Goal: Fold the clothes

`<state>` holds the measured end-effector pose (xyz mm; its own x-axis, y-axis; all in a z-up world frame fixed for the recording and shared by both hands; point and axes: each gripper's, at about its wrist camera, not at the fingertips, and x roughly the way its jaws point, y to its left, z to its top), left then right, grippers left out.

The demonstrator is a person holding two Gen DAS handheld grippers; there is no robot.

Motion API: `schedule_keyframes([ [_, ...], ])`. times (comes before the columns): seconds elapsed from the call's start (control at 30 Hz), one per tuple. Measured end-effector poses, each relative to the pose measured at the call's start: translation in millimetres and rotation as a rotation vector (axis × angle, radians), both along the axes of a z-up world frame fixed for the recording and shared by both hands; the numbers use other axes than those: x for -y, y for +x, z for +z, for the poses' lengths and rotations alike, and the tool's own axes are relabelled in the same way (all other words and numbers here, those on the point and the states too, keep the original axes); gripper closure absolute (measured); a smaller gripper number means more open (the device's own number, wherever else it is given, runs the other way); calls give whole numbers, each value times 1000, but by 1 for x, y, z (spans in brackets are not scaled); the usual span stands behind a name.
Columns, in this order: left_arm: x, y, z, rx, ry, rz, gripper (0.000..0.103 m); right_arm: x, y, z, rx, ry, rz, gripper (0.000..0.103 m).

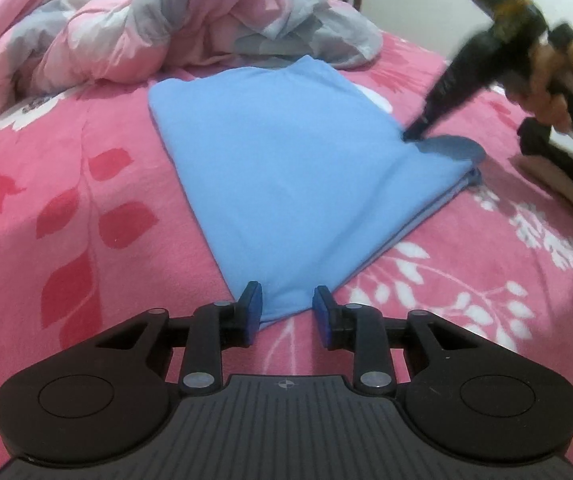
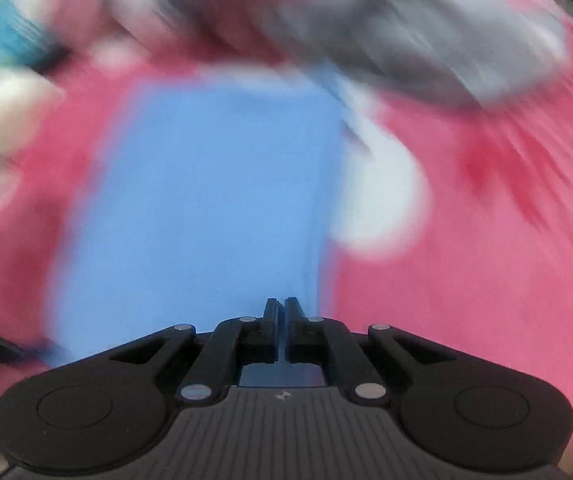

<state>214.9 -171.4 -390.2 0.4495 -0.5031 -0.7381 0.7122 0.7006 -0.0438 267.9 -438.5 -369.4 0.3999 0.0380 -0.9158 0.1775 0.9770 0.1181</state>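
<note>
garment (image 1: 298,168): plain light blue | bedspread (image 1: 86,208): pink, red/white leaf print | quilt (image 1: 158,20): pink-grey floral

Looks like a bedroom at home: a bed with a pink floral sheet (image 1: 86,208), a rumpled pink-and-grey duvet (image 1: 158,20) bunched at the far end, plain white wall (image 1: 414,8) behind. Right wrist view's too blurry to add much.
</note>
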Motion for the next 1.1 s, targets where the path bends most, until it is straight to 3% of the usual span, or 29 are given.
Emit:
schedule_keyframes([
  [0.1,1,1,0,1,11,-15,74,10,-18,21,82,-115,-165,99],
  [0.17,2,3,1,-10,14,-16,73,7,-32,37,128,-96,-205,99],
  [0.27,4,4,2,-21,29,-21,72,-21,-49,48,165,-23,-96,99],
  [0.37,5,3,2,-23,40,-22,72,-45,-53,36,112,60,29,99],
  [0.43,5,3,2,-25,42,-23,72,-51,-59,12,26,14,50,99],
  [0.7,2,11,13,-77,56,-12,68,-43,-84,35,57,-56,-189,99],
  [0.87,-10,16,31,-104,22,35,65,-53,-83,47,113,-82,-142,99],
  [1.0,-12,21,38,-106,-5,47,65,-54,-68,33,139,-91,-134,99],
  [1.1,-2,25,29,-111,39,32,65,-46,-66,6,42,-105,-158,99],
])
